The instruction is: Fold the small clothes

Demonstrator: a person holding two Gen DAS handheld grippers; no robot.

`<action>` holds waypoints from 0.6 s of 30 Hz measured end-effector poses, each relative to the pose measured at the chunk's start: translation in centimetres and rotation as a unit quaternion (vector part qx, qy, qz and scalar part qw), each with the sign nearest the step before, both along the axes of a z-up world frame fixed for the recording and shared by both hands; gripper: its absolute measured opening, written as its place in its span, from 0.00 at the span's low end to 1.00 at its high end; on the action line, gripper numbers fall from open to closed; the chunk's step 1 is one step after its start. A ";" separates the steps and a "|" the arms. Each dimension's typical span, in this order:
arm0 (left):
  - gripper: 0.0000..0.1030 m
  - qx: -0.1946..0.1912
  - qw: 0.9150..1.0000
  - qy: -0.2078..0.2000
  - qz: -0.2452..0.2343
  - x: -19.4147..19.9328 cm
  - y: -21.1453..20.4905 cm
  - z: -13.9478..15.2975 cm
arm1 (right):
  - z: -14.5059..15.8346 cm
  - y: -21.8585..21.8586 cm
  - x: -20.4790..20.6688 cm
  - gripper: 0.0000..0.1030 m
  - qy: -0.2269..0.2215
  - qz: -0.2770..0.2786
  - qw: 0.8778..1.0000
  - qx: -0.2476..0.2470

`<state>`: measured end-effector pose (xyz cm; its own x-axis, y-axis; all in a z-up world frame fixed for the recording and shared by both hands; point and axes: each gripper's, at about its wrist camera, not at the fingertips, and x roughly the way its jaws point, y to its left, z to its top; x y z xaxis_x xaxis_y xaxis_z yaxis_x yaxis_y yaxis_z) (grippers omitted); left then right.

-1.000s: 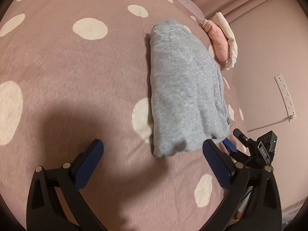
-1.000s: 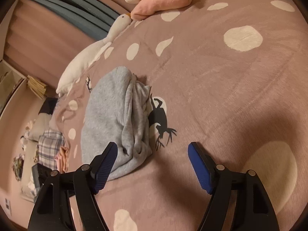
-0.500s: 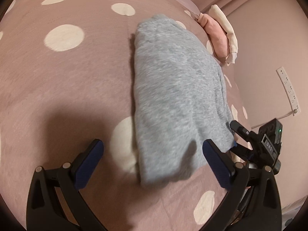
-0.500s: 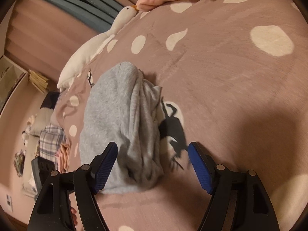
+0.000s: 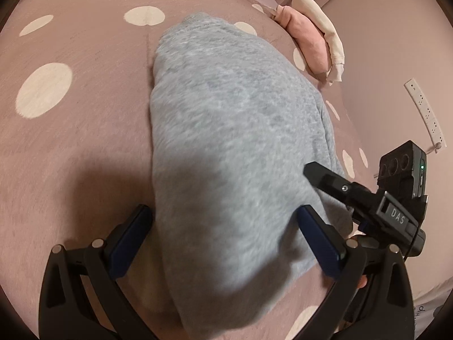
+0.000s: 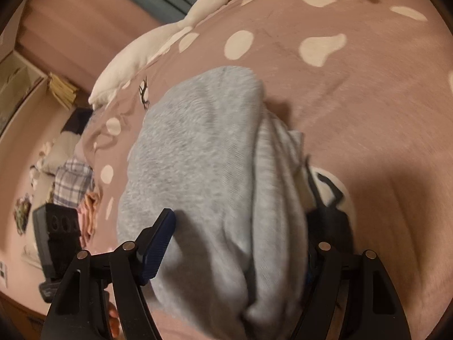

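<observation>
A folded grey fleece garment (image 5: 226, 141) lies lengthwise on the pink spotted bedspread (image 5: 70, 141). My left gripper (image 5: 226, 240) is open, its blue pads on either side of the garment's near end. The same garment (image 6: 203, 170) fills the right wrist view, with loose folds along its right side. My right gripper (image 6: 240, 240) is open and straddles that end; its right pad is hidden behind the cloth. The right gripper also shows in the left wrist view (image 5: 368, 198), at the garment's right edge.
A pink and cream folded pile (image 5: 311, 42) lies at the bed's far edge. A white goose toy (image 6: 170, 36) lies along the far side. A wall power strip (image 5: 424, 113) is at the right. Clutter with a plaid cloth (image 6: 70, 181) sits beside the bed.
Both grippers have moved forward onto the grey garment, which now sits between each pair of open fingers. The garment itself has not visibly shifted.
</observation>
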<state>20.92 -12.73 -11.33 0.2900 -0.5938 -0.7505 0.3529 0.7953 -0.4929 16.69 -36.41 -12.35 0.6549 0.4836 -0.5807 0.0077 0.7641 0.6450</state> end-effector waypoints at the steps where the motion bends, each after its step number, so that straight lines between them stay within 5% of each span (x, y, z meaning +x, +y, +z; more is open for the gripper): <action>1: 1.00 -0.002 1.000 0.000 -0.001 0.3 -0.1 0.0 | 0.0 0.0 0.3 0.74 0.000 0.001 1.000 0.001; 8: 0.99 -0.026 1.000 0.009 0.009 1.9 -0.3 -0.2 | 0.0 -0.1 1.1 0.74 -0.007 0.002 1.000 0.001; 18: 0.85 -0.015 0.999 -0.001 0.037 1.9 -0.2 0.3 | 0.6 0.5 1.1 0.48 -0.011 -0.006 0.999 -0.031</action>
<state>22.84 -12.96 -11.07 0.3349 -0.5936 -0.7318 0.2944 0.8037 -0.5172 17.82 -35.90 -11.76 0.6736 0.4391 -0.5945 0.0029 0.8028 0.5962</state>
